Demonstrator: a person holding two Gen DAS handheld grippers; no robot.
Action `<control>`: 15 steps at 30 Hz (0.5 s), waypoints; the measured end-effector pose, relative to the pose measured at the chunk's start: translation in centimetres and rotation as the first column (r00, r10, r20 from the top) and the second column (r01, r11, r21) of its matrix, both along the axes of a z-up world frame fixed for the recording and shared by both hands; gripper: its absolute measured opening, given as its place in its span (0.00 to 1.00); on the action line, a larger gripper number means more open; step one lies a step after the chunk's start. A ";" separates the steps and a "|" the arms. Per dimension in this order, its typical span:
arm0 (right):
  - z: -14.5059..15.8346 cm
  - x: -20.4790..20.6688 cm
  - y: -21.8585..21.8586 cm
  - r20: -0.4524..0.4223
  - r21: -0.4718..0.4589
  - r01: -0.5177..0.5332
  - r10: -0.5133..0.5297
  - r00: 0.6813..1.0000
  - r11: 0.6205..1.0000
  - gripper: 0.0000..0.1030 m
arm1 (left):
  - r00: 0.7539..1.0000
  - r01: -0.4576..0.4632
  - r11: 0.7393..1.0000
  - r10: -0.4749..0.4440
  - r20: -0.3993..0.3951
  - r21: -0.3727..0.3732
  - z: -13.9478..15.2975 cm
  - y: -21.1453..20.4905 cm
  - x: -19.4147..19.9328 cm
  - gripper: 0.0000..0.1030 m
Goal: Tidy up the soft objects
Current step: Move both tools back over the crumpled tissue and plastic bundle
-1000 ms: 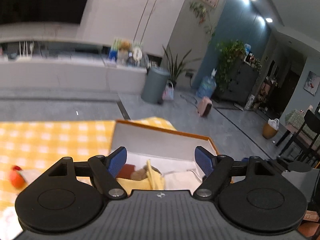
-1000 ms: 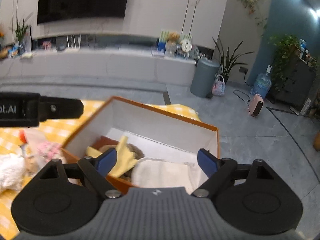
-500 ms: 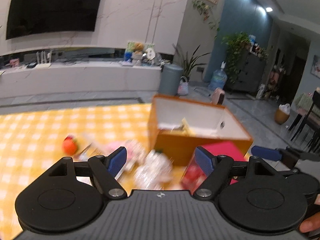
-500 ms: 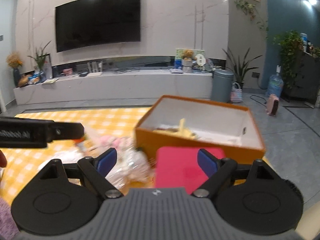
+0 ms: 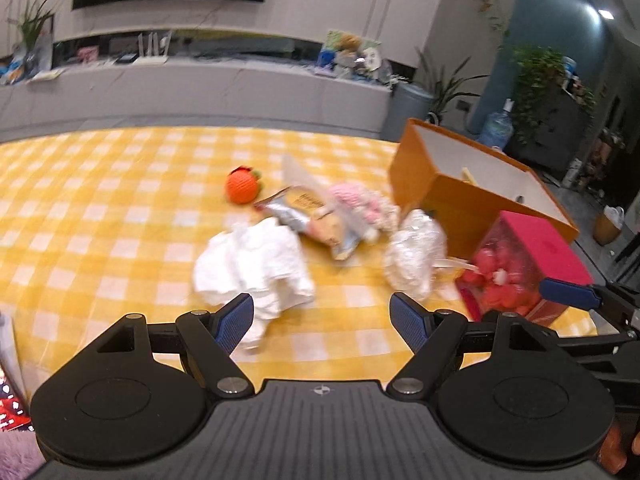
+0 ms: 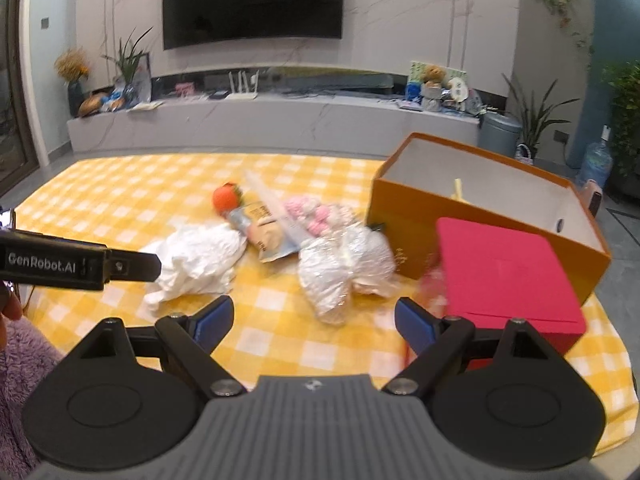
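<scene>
Yellow-checked cloth (image 5: 120,208) covers the desk. Soft things lie loose mid-desk, left to right: white crumpled cloth (image 5: 252,264), crocheted orange (image 5: 241,187), snack pouch (image 5: 316,216), pink knit (image 5: 360,200), clear-wrapped bundle (image 5: 414,256), then the orange box (image 6: 480,216) at the right edge.

Left gripper (image 5: 322,320) and right gripper (image 6: 310,322): jaws spread, empty.

Likely between picks; next, close on the cloth.

Only the left view shows red balls through the red box (image 5: 520,268).

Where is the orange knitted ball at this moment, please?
In both views the orange knitted ball lies on the checked cloth, far left of the pile, beside the snack packet.
</scene>
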State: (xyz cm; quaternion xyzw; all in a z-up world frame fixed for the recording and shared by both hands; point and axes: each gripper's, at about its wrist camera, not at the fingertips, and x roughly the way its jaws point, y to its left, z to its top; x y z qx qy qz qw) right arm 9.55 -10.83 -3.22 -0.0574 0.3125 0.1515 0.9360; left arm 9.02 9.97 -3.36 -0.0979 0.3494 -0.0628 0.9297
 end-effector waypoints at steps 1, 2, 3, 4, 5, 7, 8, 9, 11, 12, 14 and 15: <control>-0.1 0.2 0.3 -0.003 -0.006 -0.006 0.006 1.000 1.000 0.84 | 1.000 -0.012 1.000 0.012 -0.004 -0.002 -0.1 0.5 0.2 0.88; -0.2 0.4 0.6 -0.006 -0.012 -0.011 0.011 1.000 1.000 0.84 | 1.000 -0.018 1.000 0.018 -0.005 0.000 -0.2 0.9 0.4 0.88; -0.4 0.7 0.9 -0.009 -0.020 -0.015 0.014 1.000 1.000 0.84 | 1.000 -0.021 1.000 0.021 -0.003 0.000 -0.3 1.3 0.5 0.88; -0.6 0.9 1.1 -0.011 -0.026 -0.018 0.018 1.000 0.999 0.84 | 1.000 -0.022 1.000 0.022 -0.001 -0.002 -0.3 1.5 0.7 0.88; -0.7 1.3 1.4 -0.014 -0.032 -0.023 0.022 1.000 0.999 0.83 | 1.000 -0.021 1.000 0.021 -0.002 -0.005 -0.4 1.8 0.9 0.88; -1.0 2.0 2.0 -0.024 -0.045 -0.031 0.030 0.999 0.999 0.80 | 1.000 -0.022 1.000 0.022 -0.006 -0.010 -0.6 2.2 1.6 0.88; -1.2 2.4 2.2 -0.030 -0.050 -0.032 0.031 0.999 0.998 0.80 | 1.000 -0.025 1.000 0.025 -0.010 -0.009 -0.8 2.3 2.0 0.88; -1.4 2.8 2.4 -0.036 -0.054 -0.035 0.033 0.999 0.998 0.80 | 0.999 -0.029 1.000 0.029 -0.013 -0.008 -1.1 2.5 2.3 0.88; -1.8 3.5 2.8 -0.050 -0.061 -0.041 0.038 0.998 0.997 0.79 | 0.999 -0.039 0.999 0.038 -0.028 -0.028 -1.6 2.9 2.8 0.88; -2.1 3.8 3.1 -0.056 -0.065 -0.042 0.038 0.998 0.997 0.79 | 0.998 -0.044 0.998 0.042 -0.041 -0.045 -2.0 3.2 3.1 0.88; -2.6 4.5 3.5 -0.068 -0.072 -0.044 0.039 0.997 0.996 0.78 | 0.997 -0.052 0.995 0.047 -0.069 -0.079 -2.6 3.7 3.5 0.88; -2.9 4.9 3.7 -0.075 -0.074 -0.046 0.040 0.996 0.996 0.78 | 0.996 -0.055 0.995 0.048 -0.078 -0.089 -2.8 3.9 3.6 0.88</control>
